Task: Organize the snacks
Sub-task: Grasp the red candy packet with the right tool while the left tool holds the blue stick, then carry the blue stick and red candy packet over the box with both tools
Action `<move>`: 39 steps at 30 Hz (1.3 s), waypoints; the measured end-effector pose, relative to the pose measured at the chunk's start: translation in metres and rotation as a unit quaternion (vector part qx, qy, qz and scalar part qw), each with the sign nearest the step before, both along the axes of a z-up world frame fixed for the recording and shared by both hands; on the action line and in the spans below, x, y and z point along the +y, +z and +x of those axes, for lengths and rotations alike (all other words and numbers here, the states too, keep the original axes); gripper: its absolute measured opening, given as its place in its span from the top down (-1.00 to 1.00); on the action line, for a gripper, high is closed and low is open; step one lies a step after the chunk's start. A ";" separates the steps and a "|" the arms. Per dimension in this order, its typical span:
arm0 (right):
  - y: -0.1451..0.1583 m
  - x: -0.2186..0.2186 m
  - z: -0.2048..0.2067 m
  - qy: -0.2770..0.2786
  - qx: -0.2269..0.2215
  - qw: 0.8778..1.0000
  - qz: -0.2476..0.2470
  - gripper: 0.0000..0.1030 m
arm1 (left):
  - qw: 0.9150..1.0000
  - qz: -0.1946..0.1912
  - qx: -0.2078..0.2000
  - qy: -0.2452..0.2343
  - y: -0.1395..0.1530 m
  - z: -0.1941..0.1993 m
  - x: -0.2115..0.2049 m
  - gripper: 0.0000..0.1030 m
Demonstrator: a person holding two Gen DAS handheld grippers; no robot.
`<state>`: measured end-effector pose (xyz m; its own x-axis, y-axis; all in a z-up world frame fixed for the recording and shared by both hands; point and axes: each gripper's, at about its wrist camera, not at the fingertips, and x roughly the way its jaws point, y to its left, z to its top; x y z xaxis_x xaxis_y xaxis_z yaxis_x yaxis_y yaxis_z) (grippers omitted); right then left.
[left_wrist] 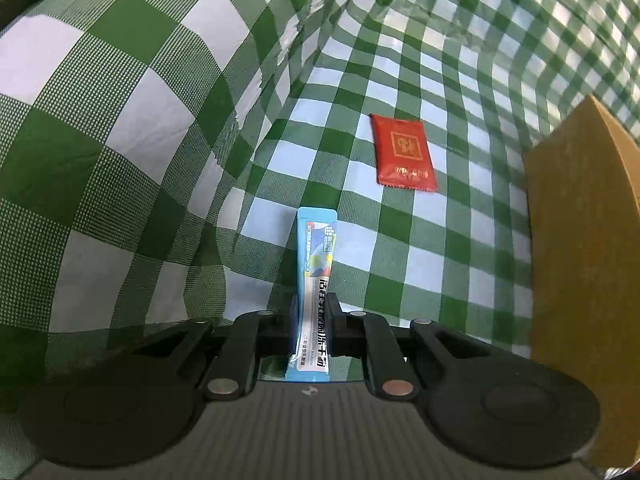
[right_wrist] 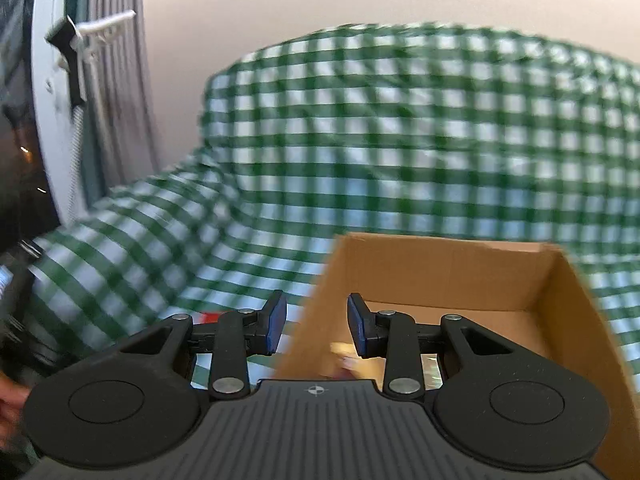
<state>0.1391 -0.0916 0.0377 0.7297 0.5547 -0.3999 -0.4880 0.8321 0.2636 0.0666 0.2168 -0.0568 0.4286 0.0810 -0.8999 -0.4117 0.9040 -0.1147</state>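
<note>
Seen along the left hand-held gripper [left_wrist: 311, 320], a slim blue stick sachet [left_wrist: 315, 276] stands lengthwise between the two black fingers, which sit narrow and pinch it on both sides near its lower half; its top end pokes out past the fingertips over the green-and-white checked cloth [left_wrist: 420, 248]. Beyond it, well apart, a flat red packet [left_wrist: 404, 154] lies on the cloth, face up and slightly askew. On the right edge the outer wall of a cardboard box [left_wrist: 580, 260] rises up, and on the left the same checked fabric bulges in a big fold.

Seen along the right hand-held gripper [right_wrist: 316, 320], the picture is smeared with blur. The blue-padded fingers stand partly apart with nothing caught between them; the right finger hangs over the open cardboard box [right_wrist: 460, 264], the left one over the cloth just beside the box's near corner. Down in the box, low between the fingers, something pale yellow shows, too blurred to name. The checked cloth [right_wrist: 360, 140] drapes up behind the box against a plain wall [right_wrist: 260, 8], with a window frame [right_wrist: 48, 120] at the far left.
</note>
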 end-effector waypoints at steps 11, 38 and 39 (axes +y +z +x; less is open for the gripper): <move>-0.011 0.169 0.076 0.079 0.138 0.986 -0.040 0.03 | 0.999 -0.035 0.004 0.027 -0.005 0.001 -0.002 0.73; -0.061 0.216 0.089 0.036 0.139 0.979 -0.142 0.13 | 0.998 -0.057 -0.005 0.007 -0.007 0.004 0.002 0.73; -0.053 0.210 0.084 0.036 0.133 0.981 -0.137 0.13 | 0.998 -0.056 -0.005 0.007 -0.007 0.004 0.002 0.73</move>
<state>0.2231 0.1184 -0.0157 0.5420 0.4460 -0.7122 -0.4927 0.8552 0.1606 0.0703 0.2191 -0.0638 0.4379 -0.0146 -0.8989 -0.4217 0.8797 -0.2197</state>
